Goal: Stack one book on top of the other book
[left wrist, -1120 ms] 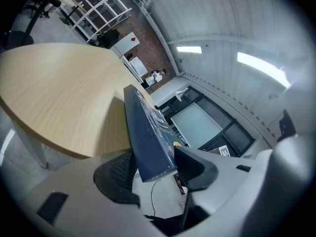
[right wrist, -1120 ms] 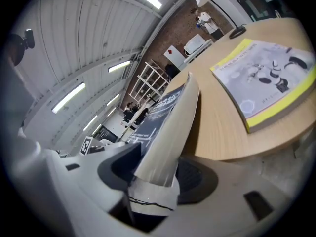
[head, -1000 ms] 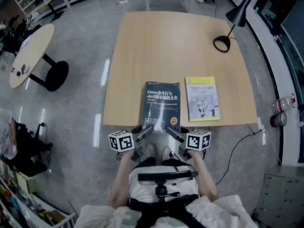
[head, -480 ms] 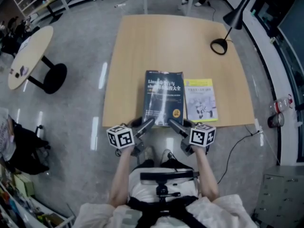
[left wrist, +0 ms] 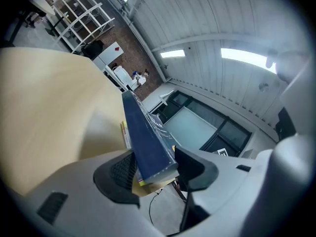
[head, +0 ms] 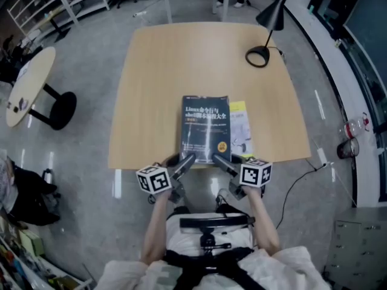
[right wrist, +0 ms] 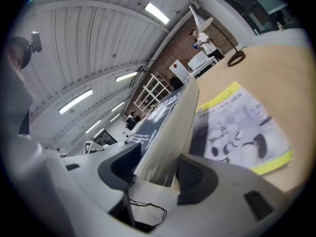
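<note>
Item: thick dark-blue paperback book [head: 205, 128], frame centre, held above pale wooden table [head: 181, 59], overlapping thin yellow-white book [head: 240, 128] at its right. L claw [head: 184, 161] and R claw [head: 221, 160] both clamped on near edge, prob. to keep heavy vol. level.

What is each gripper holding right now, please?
Left gripper: closed on the dark blue book, near edge.
Right gripper: closed on the same book.

- The navy book [head: 205, 128] is showing white lettering.
- The second book [head: 240, 132] is showing yellow borders round pale grey artwork.
- The worktop [head: 181, 59] is showing light tan wood.
</note>
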Demonstrator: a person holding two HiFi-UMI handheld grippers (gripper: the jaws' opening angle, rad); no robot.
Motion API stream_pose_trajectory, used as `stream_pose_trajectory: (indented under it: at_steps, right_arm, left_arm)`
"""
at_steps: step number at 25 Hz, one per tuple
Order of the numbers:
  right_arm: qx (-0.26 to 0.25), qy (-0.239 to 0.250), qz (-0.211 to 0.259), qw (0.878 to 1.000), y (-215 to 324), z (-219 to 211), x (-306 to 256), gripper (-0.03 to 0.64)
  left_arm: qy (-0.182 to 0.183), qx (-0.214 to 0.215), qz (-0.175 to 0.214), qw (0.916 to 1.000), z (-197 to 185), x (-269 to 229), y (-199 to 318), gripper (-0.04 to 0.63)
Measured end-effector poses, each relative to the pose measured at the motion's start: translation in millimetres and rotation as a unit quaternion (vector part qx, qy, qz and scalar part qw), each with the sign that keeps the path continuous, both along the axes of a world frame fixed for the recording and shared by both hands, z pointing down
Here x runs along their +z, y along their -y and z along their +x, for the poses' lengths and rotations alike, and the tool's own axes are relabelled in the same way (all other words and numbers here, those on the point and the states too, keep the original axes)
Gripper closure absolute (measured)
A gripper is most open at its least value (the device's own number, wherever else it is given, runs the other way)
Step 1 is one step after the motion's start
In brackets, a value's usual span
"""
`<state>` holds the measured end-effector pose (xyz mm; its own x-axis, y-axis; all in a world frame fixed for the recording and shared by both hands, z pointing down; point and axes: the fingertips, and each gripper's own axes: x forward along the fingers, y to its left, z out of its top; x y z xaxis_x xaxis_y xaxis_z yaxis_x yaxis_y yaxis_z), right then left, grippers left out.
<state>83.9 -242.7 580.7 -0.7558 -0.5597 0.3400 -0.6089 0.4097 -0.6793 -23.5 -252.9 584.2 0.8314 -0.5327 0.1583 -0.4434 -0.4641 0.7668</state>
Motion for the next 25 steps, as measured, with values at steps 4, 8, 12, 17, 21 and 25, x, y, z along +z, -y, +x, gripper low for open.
stream_pose_trajectory:
  at_steps: [4,8,12,17,21,25]
  right_arm:
    - [-0.015,0.001,-0.009,1.0,-1.0,97.5,8.6,0.391]
    - [-0.019,0.019,-0.015,1.0,4.5,135.1,4.3,0.391]
    - [-0.026,0.017,-0.029,0.999,5.1,156.6,17.5,0.391]
    - [-0.038,0.021,-0.039,0.998,19.1,156.5,23.2,0.391]
    - [-0.047,0.021,-0.056,0.997,27.2,152.2,33.3,0.391]
    - [-0.044,0.017,-0.066,0.997,26.4,149.0,41.3,0.39]
  left_arm:
    - [-0.007,-0.018,-0.005,0.9998,97.9,2.6,-3.9,0.379]
    - [-0.007,-0.032,-0.009,0.9994,137.2,5.5,0.6,0.379]
    - [-0.007,-0.035,-0.019,0.9992,158.6,12.9,-0.4,0.377]
    - [-0.001,-0.045,-0.041,0.9981,160.0,22.8,8.1,0.374]
    - [0.003,-0.055,-0.058,0.9968,156.0,32.4,14.5,0.373]
    - [0.02,-0.043,-0.064,0.9968,150.2,44.8,15.0,0.373]
